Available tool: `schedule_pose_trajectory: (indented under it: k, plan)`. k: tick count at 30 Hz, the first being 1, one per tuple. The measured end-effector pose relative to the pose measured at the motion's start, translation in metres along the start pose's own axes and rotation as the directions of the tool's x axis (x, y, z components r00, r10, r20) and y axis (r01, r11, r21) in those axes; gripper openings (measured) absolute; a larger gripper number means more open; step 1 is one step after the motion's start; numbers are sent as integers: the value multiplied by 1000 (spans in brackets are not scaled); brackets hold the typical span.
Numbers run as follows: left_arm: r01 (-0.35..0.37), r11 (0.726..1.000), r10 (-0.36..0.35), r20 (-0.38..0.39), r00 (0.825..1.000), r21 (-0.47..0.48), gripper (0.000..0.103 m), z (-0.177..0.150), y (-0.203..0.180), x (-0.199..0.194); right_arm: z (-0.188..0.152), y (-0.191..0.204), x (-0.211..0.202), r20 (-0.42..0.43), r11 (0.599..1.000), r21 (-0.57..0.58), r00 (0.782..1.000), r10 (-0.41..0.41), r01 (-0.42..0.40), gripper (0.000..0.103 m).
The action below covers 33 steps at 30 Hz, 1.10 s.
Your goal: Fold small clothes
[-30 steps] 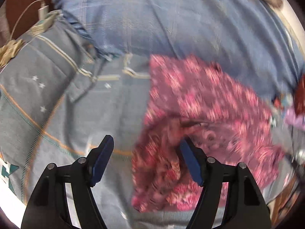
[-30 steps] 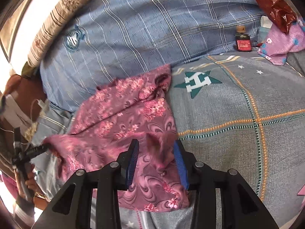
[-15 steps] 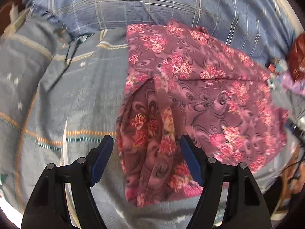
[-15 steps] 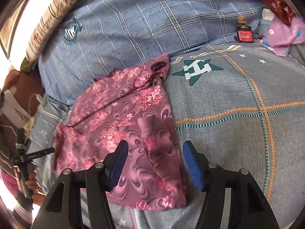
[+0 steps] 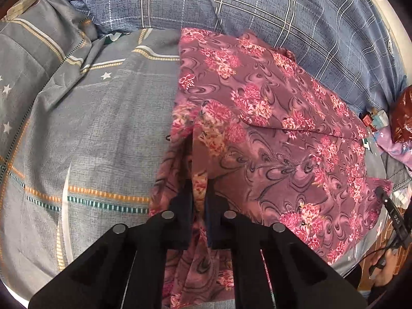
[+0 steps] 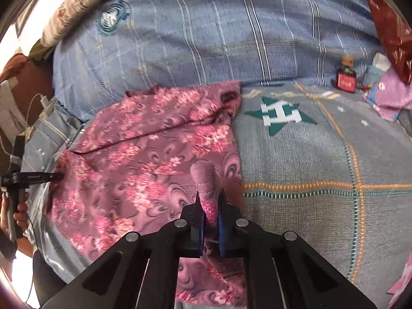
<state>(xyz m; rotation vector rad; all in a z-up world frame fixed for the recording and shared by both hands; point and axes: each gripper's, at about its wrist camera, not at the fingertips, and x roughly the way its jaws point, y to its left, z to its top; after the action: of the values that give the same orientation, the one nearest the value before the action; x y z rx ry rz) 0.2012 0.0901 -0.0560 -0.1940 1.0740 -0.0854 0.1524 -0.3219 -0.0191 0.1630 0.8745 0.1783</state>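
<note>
A pink floral garment (image 5: 270, 134) lies spread on the bed (image 5: 90, 141), its far edge against the blue plaid pillow (image 5: 257, 7) at the head. The cloth is mostly flat, with a diagonal crease across the middle and a bunched fold along its near edges.

The left gripper (image 5: 198, 200) has its fingers (image 5: 181, 206) pressed together on a raised ridge of the garment's edge — a narrow strip of floral fabric stands up between them. The right gripper (image 6: 209, 206) likewise pinches the garment (image 6: 144, 159) at the opposite near corner, a rounded tuft of cloth poking up between its blue-padded fingers (image 6: 223, 216).

In the right wrist view the left gripper (image 6: 55, 176) shows at the garment's far side, touching the cloth. A green star print (image 6: 279, 114) marks the bed cover (image 6: 309, 167) just beside the garment. Well apart, near the pillow (image 6: 219, 31), stand a small dark bottle with a red label (image 6: 345, 77) and a bundle of purple cloth (image 6: 388, 97) — a shiny red-brown bag (image 6: 388, 25) above them.
</note>
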Motion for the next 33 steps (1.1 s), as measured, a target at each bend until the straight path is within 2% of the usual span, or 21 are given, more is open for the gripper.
schedule_pose_trajectory:
  k: [4,9,14,19,23,25,28,29,31,32,33]
  plan:
    - [19,1000,-21,71,997,24,3,-9,-7,-28,2,3,-23,46,999,10,998,32,-33,6]
    - [72,997,-76,181,981,32,3,-12,-11,-79,11,7,-48,109,998,10,992,62,-63,6]
    - [112,994,-106,250,962,-10,3,12,-1,-101,30,6,-56,163,996,22,983,83,-88,6]
    - [91,994,-72,289,955,-54,3,49,11,-92,66,-2,-44,208,994,53,974,86,-99,6]
    - [65,987,-16,312,950,-148,0,91,32,-69,101,-13,-13,217,987,106,971,99,-124,6]
    - [54,980,4,293,956,-191,0,111,45,-49,121,-17,10,211,984,127,973,99,-127,5]
    - [63,971,-15,205,979,-233,0,129,59,-20,143,-19,44,181,980,151,978,106,-134,5]
    - [97,968,-66,138,988,-230,0,133,63,-7,148,-19,54,162,979,154,981,106,-131,5]
    - [145,965,-134,66,989,-217,1,130,64,4,153,-17,71,125,980,144,985,117,-135,5]
    - [135,976,-133,25,991,-173,2,127,60,9,152,-16,75,113,982,134,987,119,-134,5]
    - [118,985,-120,-10,993,-130,9,125,55,13,149,-15,79,101,983,127,987,122,-135,5]
